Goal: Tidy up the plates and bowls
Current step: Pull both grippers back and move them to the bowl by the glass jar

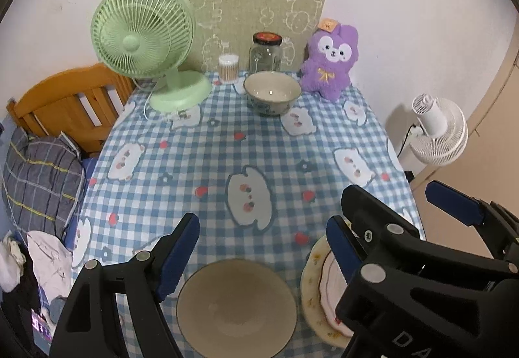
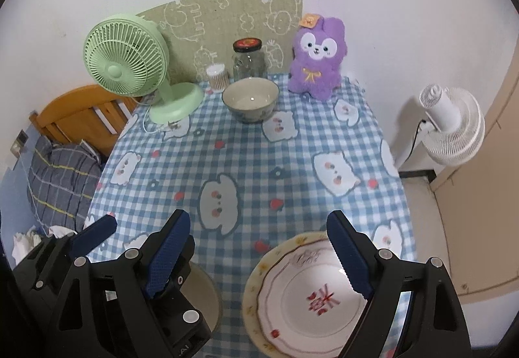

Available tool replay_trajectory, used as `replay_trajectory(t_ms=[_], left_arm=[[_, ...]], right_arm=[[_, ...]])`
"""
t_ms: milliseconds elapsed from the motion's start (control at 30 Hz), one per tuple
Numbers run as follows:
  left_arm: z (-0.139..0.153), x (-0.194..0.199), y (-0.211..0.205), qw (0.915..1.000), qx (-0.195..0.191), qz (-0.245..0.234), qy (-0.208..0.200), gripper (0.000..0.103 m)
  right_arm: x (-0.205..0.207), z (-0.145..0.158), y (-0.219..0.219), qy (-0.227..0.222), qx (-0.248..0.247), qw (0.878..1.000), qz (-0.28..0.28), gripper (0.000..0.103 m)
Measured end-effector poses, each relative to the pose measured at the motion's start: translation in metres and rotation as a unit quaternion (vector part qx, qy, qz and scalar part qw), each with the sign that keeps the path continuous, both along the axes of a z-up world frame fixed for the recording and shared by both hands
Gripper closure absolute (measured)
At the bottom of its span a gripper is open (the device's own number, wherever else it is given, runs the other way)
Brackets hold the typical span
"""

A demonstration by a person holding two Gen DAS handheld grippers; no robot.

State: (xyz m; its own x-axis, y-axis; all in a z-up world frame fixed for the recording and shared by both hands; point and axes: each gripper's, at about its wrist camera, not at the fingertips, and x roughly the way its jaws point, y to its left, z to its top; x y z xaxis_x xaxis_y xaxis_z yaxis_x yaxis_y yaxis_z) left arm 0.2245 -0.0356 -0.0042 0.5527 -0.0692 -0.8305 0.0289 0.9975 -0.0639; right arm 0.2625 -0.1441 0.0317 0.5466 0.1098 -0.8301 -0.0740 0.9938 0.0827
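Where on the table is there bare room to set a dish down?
The wide middle of the tablecloth is bare, between the bowl and the near plates: tan plate, stacked plates. The back edge is crowded: green fan, swab tub, jar, plush.

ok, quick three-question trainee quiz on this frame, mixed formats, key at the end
1. True or false: the white plate with red markings sits on top of the yellow-rimmed floral plate.
2. Multiple choice: what stands directly behind the bowl at the far end of the table? A) a white fan B) a glass jar with a dark lid C) a pillow
3. Short answer: is either the left gripper or the right gripper holding anything?

Key
1. True.
2. B, the glass jar.
3. No. Both are open and hold nothing; the left is above the tan plate, the right above the stacked pair.
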Motion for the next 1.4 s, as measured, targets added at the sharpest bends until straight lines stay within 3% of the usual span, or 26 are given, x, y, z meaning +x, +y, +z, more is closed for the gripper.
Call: replay_trajectory(t_ms=[633, 1400], left_arm=[[0.037, 0.053, -0.043, 0.9967, 0.022, 0.046, -0.063, 0.021], [0.041, 0.153, -0.051, 0.9941, 0.055, 0.059, -0.072, 0.021]], right_arm=[[0.063, 0.038, -0.036, -0.055, 0.006, 0.997, 0.048, 0.014], [0.170, 0.033, -0.045, -0.065, 0.029, 0.996, 0.058, 0.014]])
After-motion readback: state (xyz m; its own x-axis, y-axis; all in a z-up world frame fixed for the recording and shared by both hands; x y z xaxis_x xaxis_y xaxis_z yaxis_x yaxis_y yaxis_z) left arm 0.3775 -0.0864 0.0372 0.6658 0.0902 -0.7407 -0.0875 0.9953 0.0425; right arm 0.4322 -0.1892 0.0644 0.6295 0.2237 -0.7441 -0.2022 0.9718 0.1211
